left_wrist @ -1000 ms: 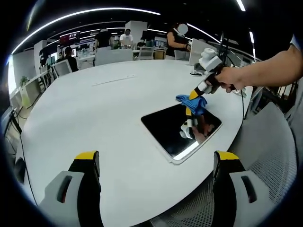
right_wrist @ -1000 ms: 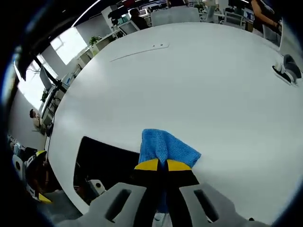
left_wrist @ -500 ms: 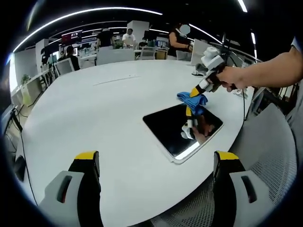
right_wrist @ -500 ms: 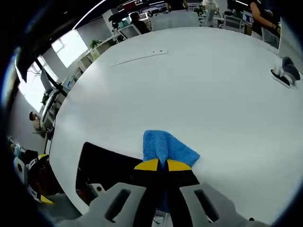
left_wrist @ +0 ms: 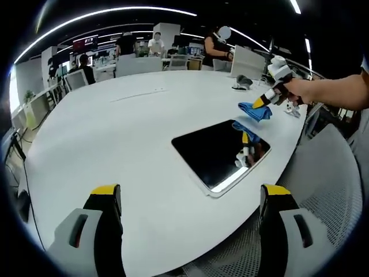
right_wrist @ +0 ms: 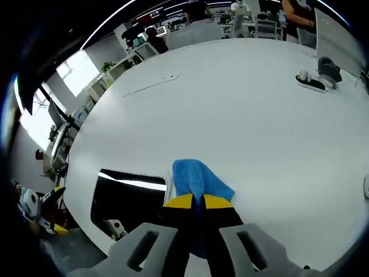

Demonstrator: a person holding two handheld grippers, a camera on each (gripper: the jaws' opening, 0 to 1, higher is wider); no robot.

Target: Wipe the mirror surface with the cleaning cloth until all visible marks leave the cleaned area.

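A dark rectangular mirror with a pale frame lies flat on the white table, near its right edge. My right gripper is shut on the blue cleaning cloth and holds it just past the mirror's far corner, off the glass. The right gripper view has the same blue cloth pinched between the closed yellow-tipped jaws of my right gripper, with the mirror down to the left. My left gripper stands open low in its own view, nothing between its jaws, well short of the mirror.
A small grey device rests on the table's far right side. Desks, monitors and several people fill the office behind the table. A mesh chair stands at the table's right edge.
My right gripper has carried the blue cloth off the mirror's far corner, rightward and away over the bare table. The left gripper has stayed put.
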